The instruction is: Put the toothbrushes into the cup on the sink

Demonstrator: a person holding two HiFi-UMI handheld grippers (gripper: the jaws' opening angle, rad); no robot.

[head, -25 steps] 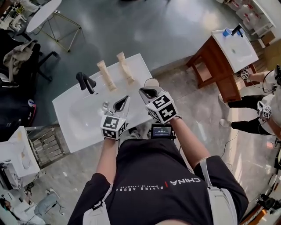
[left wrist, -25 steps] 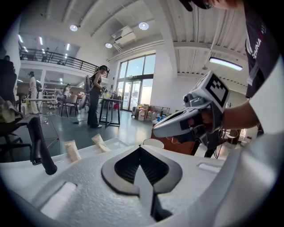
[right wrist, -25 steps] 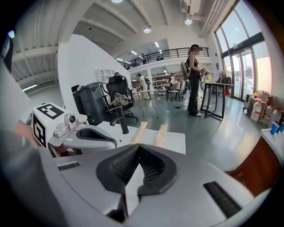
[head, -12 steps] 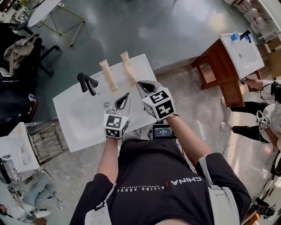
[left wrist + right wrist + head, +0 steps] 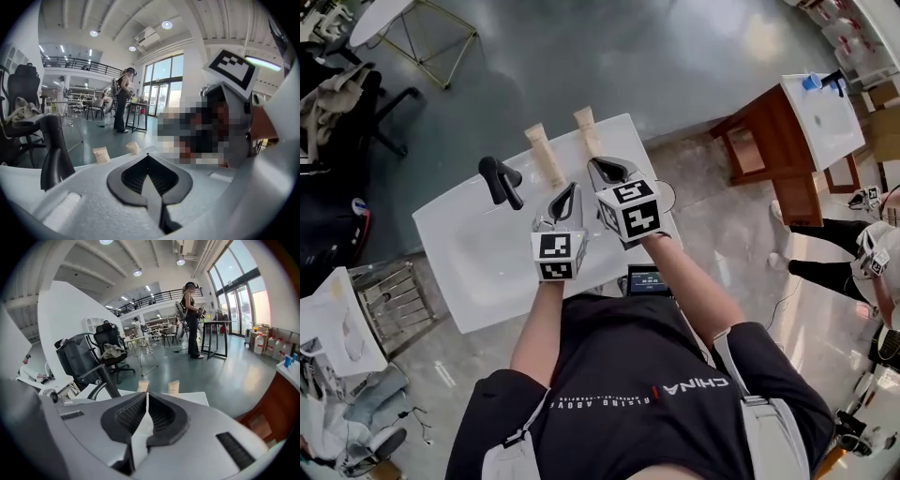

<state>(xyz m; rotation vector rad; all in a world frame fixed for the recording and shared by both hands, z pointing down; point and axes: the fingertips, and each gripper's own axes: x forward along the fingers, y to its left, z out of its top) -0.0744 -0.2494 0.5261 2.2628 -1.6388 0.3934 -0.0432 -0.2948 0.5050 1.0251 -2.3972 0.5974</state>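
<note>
Left gripper (image 5: 566,191): jaws pressed together, nothing between them. The left gripper view confirmed it, the pads meeting in one seam.

Right gripper (image 5: 602,169): jaws also closed to a thin line and empty, though they had just slackened by a hair. It sat just to the right of the left gripper and a little further out.

Both grippers pointed out over the white sink (image 5: 464,253), tilted downward.

Cup (image 5: 667,195): only part of its rim showed. It lay to the right of the right fingers and slightly back toward the person, at the sink's right edge, mostly hidden behind the right gripper. The right hand was clearly the nearer one to it.

Toothbrushes: two beige oblong pieces lay flat on the far ledge, side by side and apart, and neither was in the cup yet.

- Left toothbrush (image 5: 546,155) lay straight ahead of the left fingers, its near end just beyond them.
- Right toothbrush (image 5: 586,131) lay ahead of the right fingers, its near end just beyond them.
- Their long axes ran away from the person, roughly in line with the fingers and slanting a little left at the far end.

My reading was that each gripper would meet its piece end-on. A grip would probably need the jaws opened first, closing across the narrow width.

Faucet (image 5: 500,178): black, ahead and to the left of the left fingers, clear of both pieces.
</note>
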